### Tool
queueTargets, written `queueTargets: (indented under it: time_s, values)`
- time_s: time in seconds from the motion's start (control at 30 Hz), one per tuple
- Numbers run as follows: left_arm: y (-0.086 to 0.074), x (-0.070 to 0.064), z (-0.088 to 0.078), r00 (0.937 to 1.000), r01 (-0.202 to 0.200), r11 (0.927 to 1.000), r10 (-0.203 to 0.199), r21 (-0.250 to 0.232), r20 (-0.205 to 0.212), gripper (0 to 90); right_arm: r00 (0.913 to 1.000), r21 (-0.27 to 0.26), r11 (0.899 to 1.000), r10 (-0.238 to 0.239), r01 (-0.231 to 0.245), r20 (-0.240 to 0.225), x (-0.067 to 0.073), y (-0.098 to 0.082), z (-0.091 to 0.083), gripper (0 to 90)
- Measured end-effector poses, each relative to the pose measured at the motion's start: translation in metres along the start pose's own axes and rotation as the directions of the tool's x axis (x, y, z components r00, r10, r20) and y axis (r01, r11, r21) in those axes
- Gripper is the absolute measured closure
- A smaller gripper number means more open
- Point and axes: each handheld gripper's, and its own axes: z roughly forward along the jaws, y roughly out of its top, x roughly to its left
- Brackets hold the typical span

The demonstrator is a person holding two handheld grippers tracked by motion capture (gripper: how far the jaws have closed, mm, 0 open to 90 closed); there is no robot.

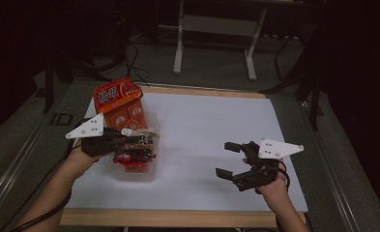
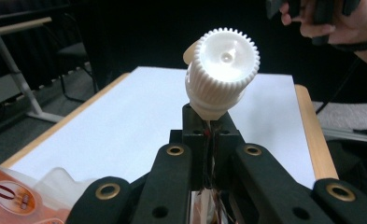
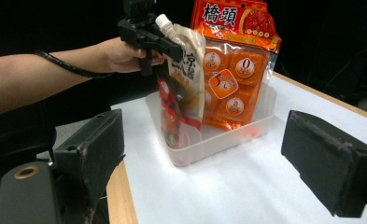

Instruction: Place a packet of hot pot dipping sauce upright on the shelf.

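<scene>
A spouted pouch (image 3: pixel 186 79) with a white ribbed cap (image 2: pixel 223 70) hangs upright, its lower end inside a clear plastic tub (image 3: pixel 218 140). My left gripper (image 2: pixel 209 126) is shut on the pouch's top just under the cap. From above, the left gripper (image 1: pixel 129 140) reaches over the tub (image 1: pixel 134 175) on the table's left side. An orange snack pack (image 1: pixel 120 99) stands in the tub behind the pouch (image 1: pixel 141 145), leaning on the far wall. My right gripper (image 1: pixel 228 159) rests open and holds nothing, at the table's right front, pointing at the tub.
A white sheet (image 1: pixel 211 125) covers the wooden-edged table (image 1: pixel 178 217), bare between the tub and the right gripper. Beyond the far edge stands a white table frame (image 1: pixel 214 29) on a dark floor. A cable (image 3: pixel 64 63) trails from the left gripper.
</scene>
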Motion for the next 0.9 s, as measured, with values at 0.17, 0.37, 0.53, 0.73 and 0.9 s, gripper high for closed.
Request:
queueTargets:
  time_s: [0.17, 0.37, 0.53, 0.73, 0.9]
  values:
    - [-0.0034, -0.0007, 0.001, 0.9999, 0.013, 0.9999, -0.013, 0.008, 0.005, 88.1, 1.0, 0.0, 1.0, 0.0, 0.0, -0.001, 0.0001, 0.0002, -0.0004, 13.1]
    - [-0.0034, -0.0038, -0.0001, 0.9998, 0.01, 0.9999, -0.01, 0.001, 0.015, 88.1, 1.0, -0.006, 1.0, 0.003, -0.003, 0.001, -0.001, 0.0004, -0.0021, 13.1]
    - [-0.0039, -0.0047, -0.0016, 0.9997, 0.011, 0.9999, -0.011, 0.001, 0.021, 88.1, 1.0, -0.006, 1.0, 0.003, -0.003, 0.0, -0.0006, 0.0007, -0.0028, 13.1]
    - [-0.0069, -0.0024, -0.0014, 0.9998, 0.02, 0.9998, -0.02, 0.004, 0.006, 88.1, 1.0, 0.0, 1.0, 0.004, -0.004, -0.002, -0.0009, 0.0004, -0.0013, 13.1]
    - [-0.0076, -0.0022, -0.0006, 0.9998, 0.019, 0.9998, -0.019, -0.005, 0.004, 88.2, 1.0, 0.003, 1.0, 0.007, -0.007, -0.004, -0.0015, -0.0005, -0.0008, 13.1]
